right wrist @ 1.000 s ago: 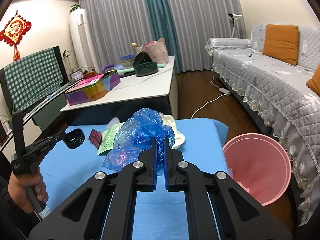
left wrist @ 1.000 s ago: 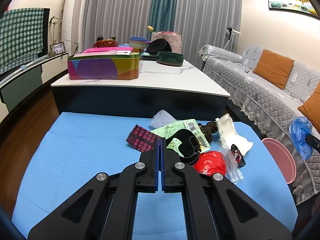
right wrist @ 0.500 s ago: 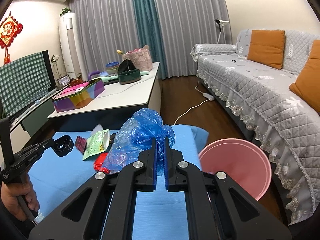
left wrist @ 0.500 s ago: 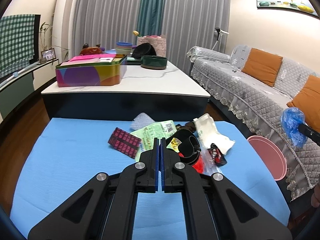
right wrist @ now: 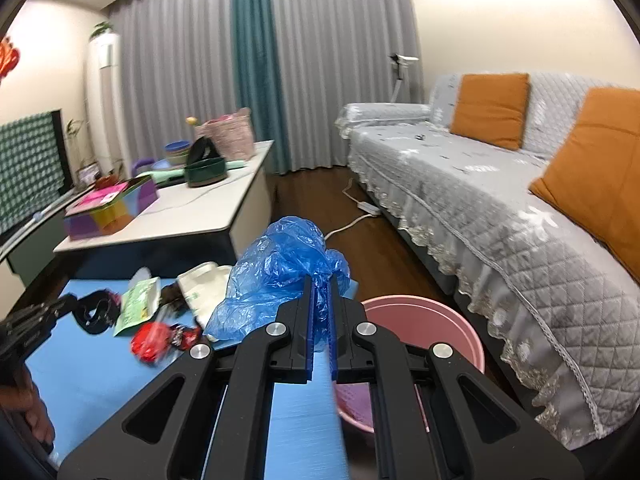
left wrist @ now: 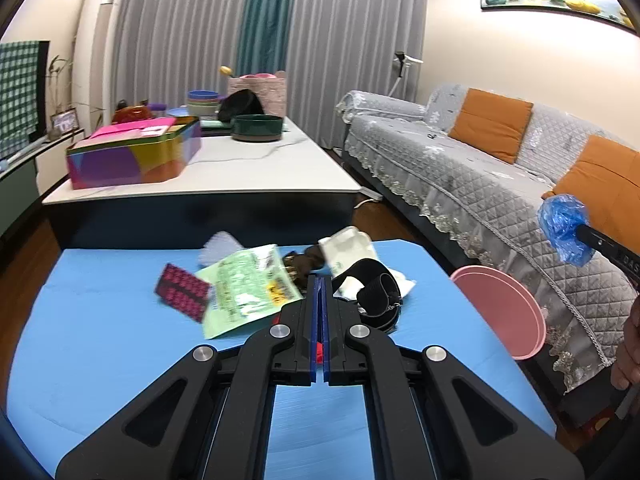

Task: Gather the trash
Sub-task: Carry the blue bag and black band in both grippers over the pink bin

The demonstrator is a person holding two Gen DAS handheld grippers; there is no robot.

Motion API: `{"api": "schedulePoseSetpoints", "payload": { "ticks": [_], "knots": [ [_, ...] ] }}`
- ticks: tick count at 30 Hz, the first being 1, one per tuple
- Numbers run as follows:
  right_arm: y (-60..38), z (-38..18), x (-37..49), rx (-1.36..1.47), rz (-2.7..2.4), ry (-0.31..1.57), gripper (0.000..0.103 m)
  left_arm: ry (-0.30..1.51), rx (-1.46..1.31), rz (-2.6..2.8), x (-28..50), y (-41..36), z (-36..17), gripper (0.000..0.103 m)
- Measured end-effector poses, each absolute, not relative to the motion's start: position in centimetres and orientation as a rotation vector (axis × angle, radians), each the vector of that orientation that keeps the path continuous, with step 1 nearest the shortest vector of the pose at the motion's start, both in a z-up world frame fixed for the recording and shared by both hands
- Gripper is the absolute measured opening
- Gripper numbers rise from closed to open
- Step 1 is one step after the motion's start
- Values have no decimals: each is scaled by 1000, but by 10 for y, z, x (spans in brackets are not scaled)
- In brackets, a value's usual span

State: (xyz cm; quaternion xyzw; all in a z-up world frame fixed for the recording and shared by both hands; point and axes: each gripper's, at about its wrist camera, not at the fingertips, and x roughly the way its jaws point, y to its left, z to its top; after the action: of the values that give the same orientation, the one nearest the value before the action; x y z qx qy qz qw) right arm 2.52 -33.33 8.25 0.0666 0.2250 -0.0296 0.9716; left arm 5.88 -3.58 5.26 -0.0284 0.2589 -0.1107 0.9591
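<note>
A crumpled blue bag (right wrist: pixel 280 276) is clamped between the right tongs (right wrist: pixel 320 304), held above the near edge of the blue bench (right wrist: pixel 92 376) and just left of the pink bin (right wrist: pixel 424 320), which stands on the floor between the bench and the sofa (right wrist: pixel 500 208). A black strap (left wrist: pixel 374 290) is gripped at the tip of the left tongs (left wrist: pixel 320 292), whose blue pads are pressed together; the strap is raised over the rest of the trash. Left of the bin on the bench, a green packet (left wrist: pixel 246 290), a pink-patterned card (left wrist: pixel 182 298), a white wrapper (left wrist: pixel 348 246) and a red piece (right wrist: pixel 152 340) are gathered in a loose heap, partly blurred. Behind the bench a white coffee table (left wrist: pixel 224 176) is seen, with a colourful box (left wrist: pixel 132 156) on it
</note>
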Motion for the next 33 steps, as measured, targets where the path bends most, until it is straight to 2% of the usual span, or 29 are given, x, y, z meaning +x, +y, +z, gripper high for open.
{"api": "schedulePoseSetpoints", "payload": {
  "ticks": [15,33],
  "knots": [
    [-401,68,33,129,-243,450,6,539,-25,-337,77,-114,48,1],
    [-429,48,53,120,-300,470,6,550,-12,-457,109,-214,34,1]
  ]
}}
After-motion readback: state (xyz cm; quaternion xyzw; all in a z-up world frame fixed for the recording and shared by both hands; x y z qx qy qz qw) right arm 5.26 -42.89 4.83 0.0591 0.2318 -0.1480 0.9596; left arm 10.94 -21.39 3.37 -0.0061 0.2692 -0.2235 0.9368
